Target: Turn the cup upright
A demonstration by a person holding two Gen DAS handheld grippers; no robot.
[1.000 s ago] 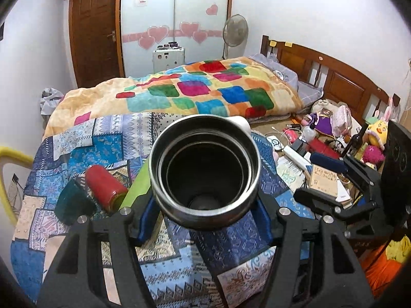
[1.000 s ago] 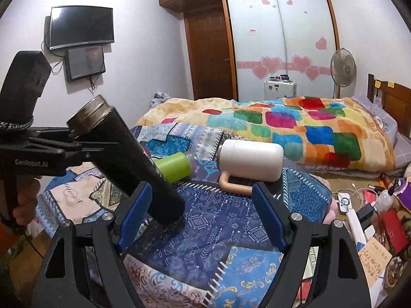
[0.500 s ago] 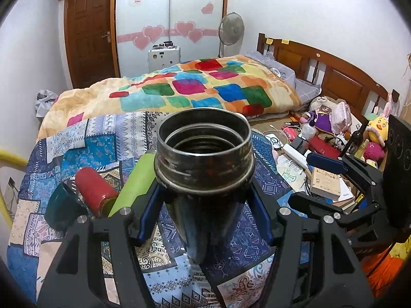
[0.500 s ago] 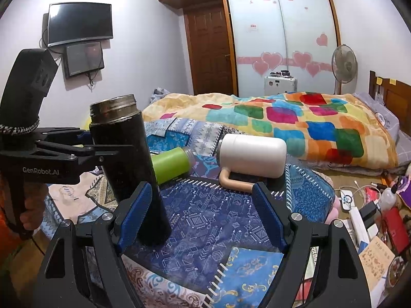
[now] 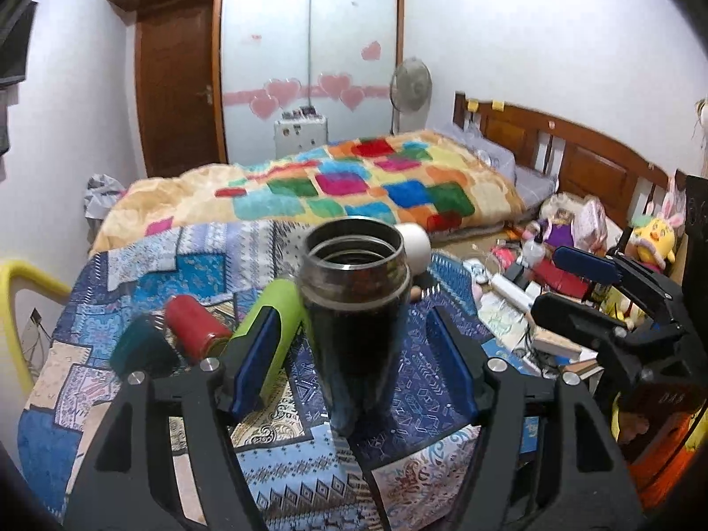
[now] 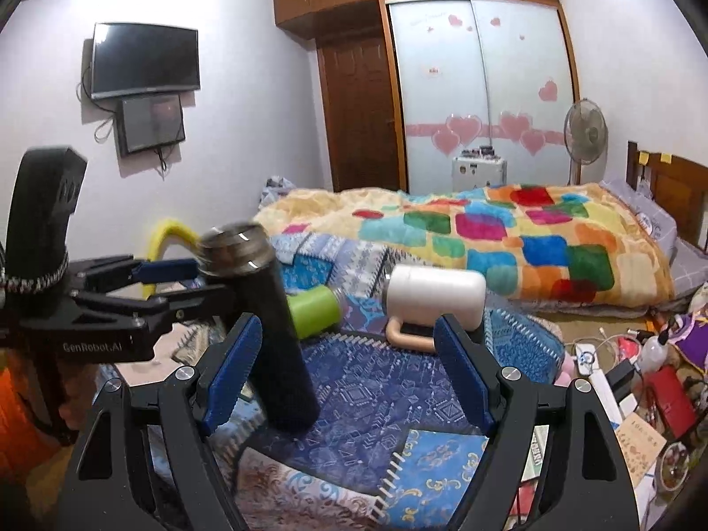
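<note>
My left gripper [image 5: 354, 354] is spread wide around the dark steel cup [image 5: 354, 309], pads clear of it. The cup stands mouth-up on the patterned cloth [image 6: 376, 398], tilted a little in the right wrist view. My right gripper [image 6: 349, 376] gapes wide, holding nothing.

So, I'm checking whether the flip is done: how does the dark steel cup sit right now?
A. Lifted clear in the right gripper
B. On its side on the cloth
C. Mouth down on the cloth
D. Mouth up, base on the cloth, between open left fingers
D. The dark steel cup stands mouth up on the patterned cloth, with gaps to both pads of the left gripper.
</note>
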